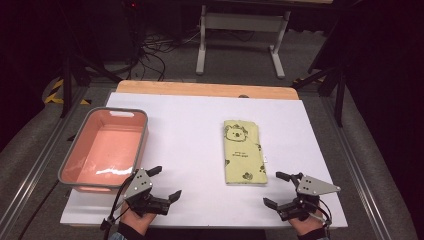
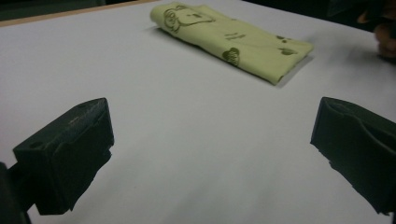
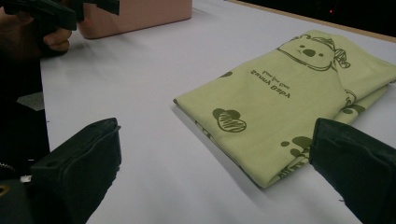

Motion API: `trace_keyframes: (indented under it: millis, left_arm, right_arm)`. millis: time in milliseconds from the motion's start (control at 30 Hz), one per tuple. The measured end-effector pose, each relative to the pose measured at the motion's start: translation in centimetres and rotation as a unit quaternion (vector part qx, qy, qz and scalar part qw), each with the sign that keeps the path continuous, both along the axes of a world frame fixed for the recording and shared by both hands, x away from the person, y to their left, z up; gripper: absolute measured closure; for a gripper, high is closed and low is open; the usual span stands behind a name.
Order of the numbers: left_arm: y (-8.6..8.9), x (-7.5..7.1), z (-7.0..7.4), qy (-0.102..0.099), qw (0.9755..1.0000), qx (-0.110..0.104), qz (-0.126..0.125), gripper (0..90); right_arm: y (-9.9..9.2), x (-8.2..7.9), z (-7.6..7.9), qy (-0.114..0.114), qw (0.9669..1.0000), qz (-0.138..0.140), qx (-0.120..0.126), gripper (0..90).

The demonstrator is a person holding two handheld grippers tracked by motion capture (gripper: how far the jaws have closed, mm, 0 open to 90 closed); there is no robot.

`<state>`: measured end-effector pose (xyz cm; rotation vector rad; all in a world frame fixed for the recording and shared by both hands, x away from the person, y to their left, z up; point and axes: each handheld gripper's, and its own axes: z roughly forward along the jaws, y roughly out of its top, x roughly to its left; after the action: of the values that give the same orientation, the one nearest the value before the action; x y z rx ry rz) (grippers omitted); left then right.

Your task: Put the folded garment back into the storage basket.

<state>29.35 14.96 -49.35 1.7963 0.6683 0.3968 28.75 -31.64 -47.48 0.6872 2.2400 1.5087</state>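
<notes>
Two wide-open grippers, holding nothing, flank a folded cloth on a white table.

Taking the folded yellow-green cloth (image 1: 243, 151) as the landmark: well to its left sits a pink tub (image 1: 82, 161) with a grey rim, apparently empty; its near wall is partly covered by the left gripper (image 1: 164, 183), which rests near the table's front edge, left of and nearer than the cloth, jaws spread wide around bare tabletop. The cloth lies flat, its koala print at the far end; the small lettering is too blurred to read. Just right of the cloth's near corner, the right gripper (image 1: 274, 189) hovers, jaws equally wide apart and empty. The hands are cut off by the high view's bottom edge.
</notes>
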Motion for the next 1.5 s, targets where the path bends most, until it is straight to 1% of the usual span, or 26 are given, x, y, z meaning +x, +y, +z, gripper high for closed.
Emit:
trace_keyframes:
  millis: [33,100,133,167,267,333,367,467,633,667,700,733,767,833,867,900,1000,1100,1167,1200,1267,1367,1400,1433,1500]
  left_arm:
    - [0.0,0.0,0.0,-0.002,1.0,0.001,-0.002,0.0]
    - [-0.2,-0.1,0.1,0.001,1.0,0.005,-0.001,0.0]
    - [-0.2,0.0,0.1,-0.001,0.9999,0.012,0.005,0.0]
    - [-0.2,0.0,0.1,-0.001,0.9999,0.012,0.005,0.0]
    - [-0.4,-0.1,0.2,0.005,0.9998,0.014,0.016,0.0]
    - [-0.4,0.0,0.3,0.007,0.9997,0.014,0.016,0.1]
    - [-0.5,0.0,0.4,0.015,0.9997,0.013,0.011,0.1]
    - [-0.6,0.3,0.6,0.036,0.9993,0.0,-0.007,0.1]
    - [-1.0,0.5,1.6,0.028,0.9995,-0.008,-0.013,0.0]
    - [-1.3,0.5,1.7,0.028,0.9993,-0.022,-0.013,0.4]
    - [-1.3,0.5,1.7,0.028,0.9993,-0.022,-0.013,0.4]
    - [-1.6,0.7,1.8,0.033,0.9985,-0.033,-0.03,0.2]
    - [-1.6,0.7,1.8,0.033,0.9985,-0.033,-0.03,0.3]
    - [-2.0,0.8,2.0,0.033,0.9984,-0.03,-0.036,0.3]
    - [-2.1,1.0,2.2,0.03,0.9986,-0.022,-0.039,0.3]
    - [-2.2,1.1,2.3,0.028,0.9986,-0.019,-0.04,0.4]
    - [-2.6,1.8,3.0,0.03,0.9982,-0.016,-0.05,2.5]
    - [-3.1,2.3,3.7,0.032,0.9981,-0.012,-0.051,2.9]
    - [-3.6,2.6,4.2,0.027,0.9983,-0.005,-0.052,2.9]
    - [-3.9,2.8,4.6,0.023,0.9983,0.004,-0.053,2.9]
    - [-4.4,3.2,5.0,0.022,0.9982,0.01,-0.055,3.2]
    - [-5.1,3.9,5.5,0.024,0.9978,0.019,-0.058,3.3]
    - [-5.5,4.2,5.7,0.03,0.9973,0.022,-0.063,3.9]
    - [-5.5,4.2,5.7,0.03,0.9973,0.022,-0.063,4.4]
    - [-6.0,4.9,6.0,0.036,0.9967,0.028,-0.068,4.8]
  right_arm:
    - [0.0,0.0,0.0,-0.001,1.0,0.0,0.001,2.5]
    - [0.0,0.0,0.0,-0.003,1.0,0.001,0.001,2.2]
    - [0.0,-0.1,0.0,-0.006,1.0,0.005,0.002,2.7]
    - [0.0,-0.1,0.0,-0.006,1.0,0.005,0.002,2.7]
    - [0.0,-0.1,0.0,-0.007,0.9999,0.008,0.003,2.8]
    - [0.1,0.0,0.0,-0.004,1.0,0.007,0.002,2.5]
    - [0.1,0.0,0.0,-0.004,1.0,0.007,0.002,2.5]
    - [0.1,-0.1,0.0,0.0,1.0,0.005,0.0,2.4]
    - [0.1,-0.2,0.1,0.003,1.0,0.003,-0.003,3.4]
    - [0.1,-0.2,0.1,0.004,1.0,0.004,-0.003,3.6]
    - [0.1,-0.2,0.1,0.004,1.0,0.004,-0.003,3.6]
    - [0.1,-0.1,0.1,0.005,1.0,0.005,-0.003,3.7]
    - [0.1,-0.1,0.1,0.005,1.0,0.005,-0.003,3.7]
    - [0.1,-0.1,0.0,0.007,1.0,0.007,-0.002,3.8]
    - [0.1,-0.1,0.0,0.007,1.0,0.006,-0.002,3.9]
    - [0.1,-0.2,0.0,0.007,1.0,0.006,-0.002,4.0]
    - [-0.1,-0.2,0.0,0.007,1.0,0.005,0.0,4.0]
    - [-0.1,-0.2,0.0,0.008,1.0,0.005,0.0,4.1]
    - [-0.1,-0.3,0.0,0.008,1.0,0.005,0.0,4.1]
    - [-0.1,-0.3,-0.1,0.008,1.0,0.006,0.0,4.2]
    - [-0.2,-0.3,-0.1,0.01,0.9999,0.006,0.0,4.2]
    - [-0.3,-0.4,-0.1,0.009,0.9999,0.004,0.001,4.3]
    - [-0.3,-0.4,-0.1,0.009,0.9999,0.003,0.001,4.3]
    - [-0.3,-0.4,-0.1,0.009,0.9999,0.003,0.001,4.3]
    - [-0.3,-0.4,-0.1,0.009,1.0,0.003,0.001,4.3]
